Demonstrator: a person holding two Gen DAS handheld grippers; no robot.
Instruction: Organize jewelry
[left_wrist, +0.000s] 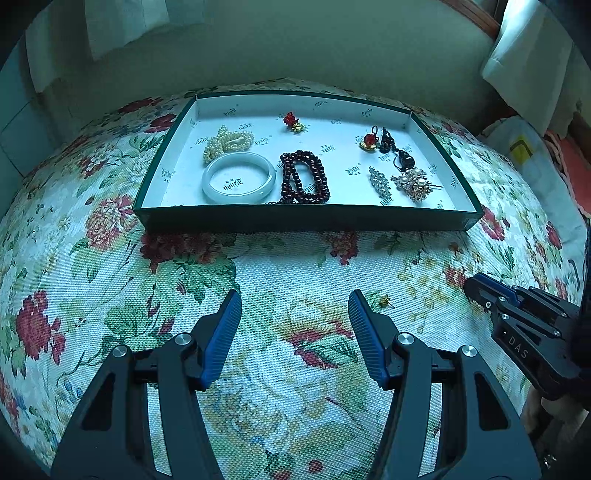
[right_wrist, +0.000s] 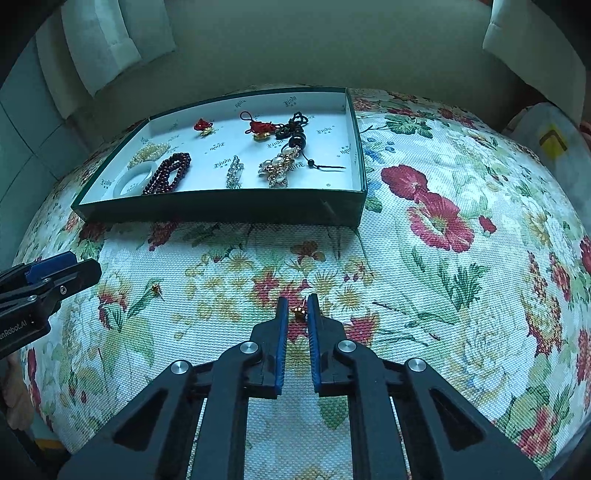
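Left wrist view: the left tongs (left_wrist: 294, 301) sit at the bottom of the frame, spread wide with nothing between the blue pads, hovering over a floral cloth (left_wrist: 280, 273) with red flowers and green leaves on a white weave. It covers the table. A tiny gold stud (left_wrist: 386, 300) lies on the cloth just right of the right-hand pad, not touching it. In the upper middle there's a dark green tray (left_wrist: 306, 220) with a white printed lining, and it holds the jewelry: a pearl bunch (left_wrist: 225, 142) and a pale bangle (left_wrist: 239, 178) on the left, dark red beads (left_wrist: 304, 177) in the centre, a small red knot charm (left_wrist: 293, 122) near the back wall, then a crystal clip (left_wrist: 379, 182) and a pearl brooch (left_wrist: 413, 183) on the right. The right tongs (left_wrist: 471, 284) poke in from the right edge. Behind the table is a plain pale wall, with white fabric in the upper right corner.

Right wrist view: the right tongs (right_wrist: 297, 306) are bottom centre, clenched on a little gold earring (right_wrist: 298, 313) right at the tips, low over the cloth (right_wrist: 424, 295). The other stud (right_wrist: 156, 288) lies on the cloth at left centre, near the left tongs (right_wrist: 72, 266) coming in from the left edge. The tray (right_wrist: 221, 212) is upper left of centre. A pale padded chair back shows in the upper left corner.
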